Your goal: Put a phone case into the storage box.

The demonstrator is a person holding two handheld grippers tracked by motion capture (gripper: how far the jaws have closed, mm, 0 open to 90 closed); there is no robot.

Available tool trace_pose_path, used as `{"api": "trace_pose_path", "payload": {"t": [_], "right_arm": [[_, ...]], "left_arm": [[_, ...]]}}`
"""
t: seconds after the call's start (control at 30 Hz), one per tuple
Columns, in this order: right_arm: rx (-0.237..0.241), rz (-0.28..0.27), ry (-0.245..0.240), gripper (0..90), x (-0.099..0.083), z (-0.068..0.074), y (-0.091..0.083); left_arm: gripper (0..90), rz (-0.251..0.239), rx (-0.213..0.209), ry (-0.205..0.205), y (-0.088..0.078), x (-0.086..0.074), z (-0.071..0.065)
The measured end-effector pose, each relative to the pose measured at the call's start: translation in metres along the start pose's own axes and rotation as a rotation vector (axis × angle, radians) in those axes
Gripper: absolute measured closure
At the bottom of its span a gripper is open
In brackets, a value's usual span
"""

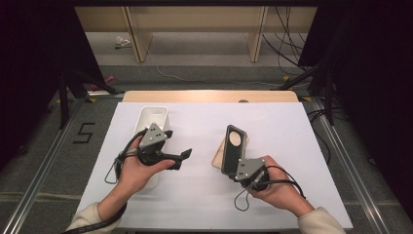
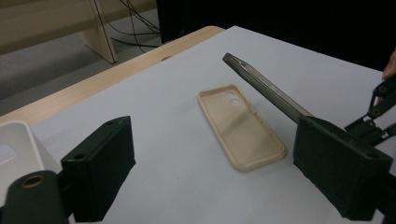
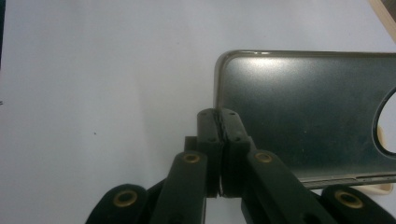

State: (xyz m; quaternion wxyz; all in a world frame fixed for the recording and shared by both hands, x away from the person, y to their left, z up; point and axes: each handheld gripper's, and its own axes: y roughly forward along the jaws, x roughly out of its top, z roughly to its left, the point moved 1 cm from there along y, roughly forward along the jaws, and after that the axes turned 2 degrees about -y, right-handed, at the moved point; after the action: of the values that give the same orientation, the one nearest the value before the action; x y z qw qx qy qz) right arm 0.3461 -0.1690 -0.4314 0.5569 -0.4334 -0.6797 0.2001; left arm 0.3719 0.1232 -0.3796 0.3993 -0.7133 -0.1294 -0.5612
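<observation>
Phone cases: two, dark case (image 1: 234, 146) clamped by right gripper (image 3: 219, 122) | beige case (image 2: 240, 126) flat | left gripper (image 2: 210, 163) released | white tray (image 1: 151, 117), seemingly one.

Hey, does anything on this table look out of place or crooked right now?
Only the dark phone case: the right gripper pinches its edge and holds it tilted off the table, above the beige case, which lies flat. Nothing looks spilled or damaged.

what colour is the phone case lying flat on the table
Beige, a pale cream phone case; the left gripper view shows it best.
</observation>
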Motion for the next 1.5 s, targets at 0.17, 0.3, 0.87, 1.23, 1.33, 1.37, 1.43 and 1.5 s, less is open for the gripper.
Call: {"api": "trace_pose_path", "payload": {"t": [0.17, 0.3, 0.87, 1.23, 1.33, 1.37, 1.43, 1.5], "right_arm": [[0.004, -0.005, -0.006, 89.3, 0.003, 0.003, 0.002], [0.007, -0.006, -0.011, 89.3, 0.005, 0.005, 0.003], [0.009, -0.004, -0.026, 89.3, 0.01, 0.007, 0.002], [-0.006, -0.013, -0.037, 89.3, 0.011, 0.007, 0.003], [-0.01, -0.01, -0.044, 89.3, 0.012, 0.007, 0.003], [-0.01, -0.01, -0.044, 89.3, 0.012, 0.007, 0.003], [-0.012, -0.008, -0.049, 89.3, 0.012, 0.007, 0.003], [-0.015, -0.011, -0.051, 89.3, 0.012, 0.007, 0.003]], "left_arm": [[14.8, 0.014, -0.015, -0.005, 0.02, 0.012, -0.005], [15.4, 0.042, -0.045, -0.02, 0.035, 0.022, -0.009], [32.3, 0.186, -0.083, -0.149, 0.112, 0.045, -0.018], [45.4, 0.272, -0.077, -0.216, 0.136, 0.049, -0.016], [49.6, 0.297, -0.076, -0.223, 0.141, 0.049, -0.014], [49.6, 0.304, -0.08, -0.229, 0.142, 0.049, -0.014], [54.8, 0.315, -0.088, -0.243, 0.144, 0.048, -0.014], [58.1, 0.322, -0.097, -0.256, 0.145, 0.048, -0.014]]}}
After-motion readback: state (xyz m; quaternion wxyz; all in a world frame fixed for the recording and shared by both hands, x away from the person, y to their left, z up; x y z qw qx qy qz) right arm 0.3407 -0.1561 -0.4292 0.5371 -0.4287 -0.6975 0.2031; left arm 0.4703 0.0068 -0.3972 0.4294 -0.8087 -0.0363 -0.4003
